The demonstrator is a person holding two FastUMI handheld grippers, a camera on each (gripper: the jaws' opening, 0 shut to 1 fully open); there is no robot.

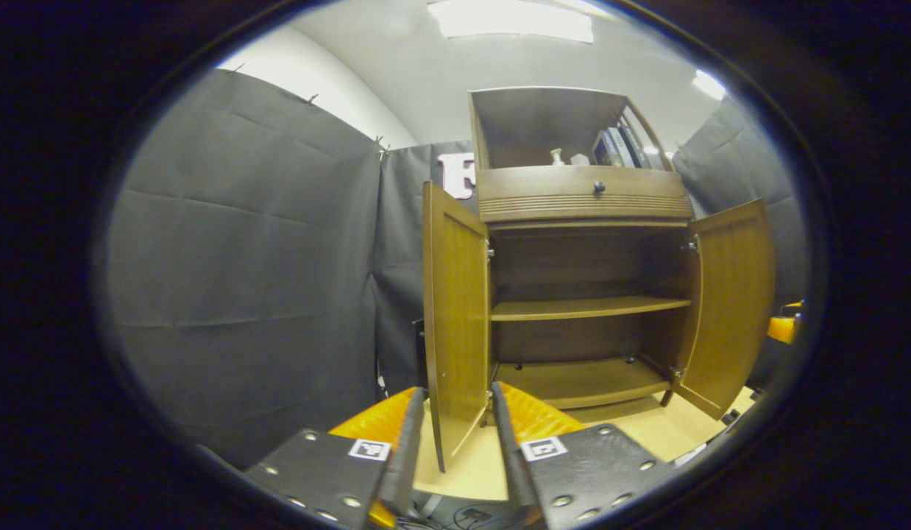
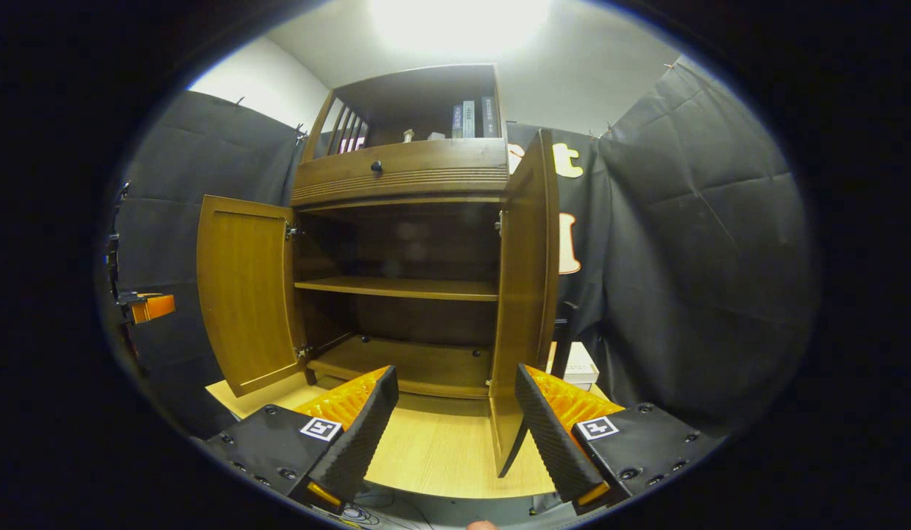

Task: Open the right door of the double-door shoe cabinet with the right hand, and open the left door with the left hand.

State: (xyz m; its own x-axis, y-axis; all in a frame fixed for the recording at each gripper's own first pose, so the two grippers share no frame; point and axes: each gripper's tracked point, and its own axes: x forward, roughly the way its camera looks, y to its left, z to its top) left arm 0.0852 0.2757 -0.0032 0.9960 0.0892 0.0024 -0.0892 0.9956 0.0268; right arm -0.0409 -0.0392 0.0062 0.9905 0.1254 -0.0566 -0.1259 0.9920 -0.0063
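The wooden shoe cabinet (image 1: pixel 584 195) (image 2: pixel 404 173) stands with both lower doors swung out, baring two bare shelves. In the left gripper view the left door (image 1: pixel 455 309) is nearly edge-on, and its lower corner hangs between the spread fingers of my left gripper (image 1: pixel 457 388), which is open. In the right gripper view the right door (image 2: pixel 525 280) is likewise edge-on, its bottom corner close to the right finger (image 2: pixel 551 427) of my open right gripper (image 2: pixel 455 368). The right door (image 1: pixel 728 302) and the left door (image 2: pixel 242 294) also appear from the opposite side.
The cabinet rests on a pale wooden tabletop (image 2: pixel 426 449). Above the doors are a drawer with a dark knob (image 1: pixel 597 188) and an open shelf with books (image 1: pixel 614 147). A white box (image 2: pixel 580 368) lies behind the right door. Black cloth walls close in on both sides.
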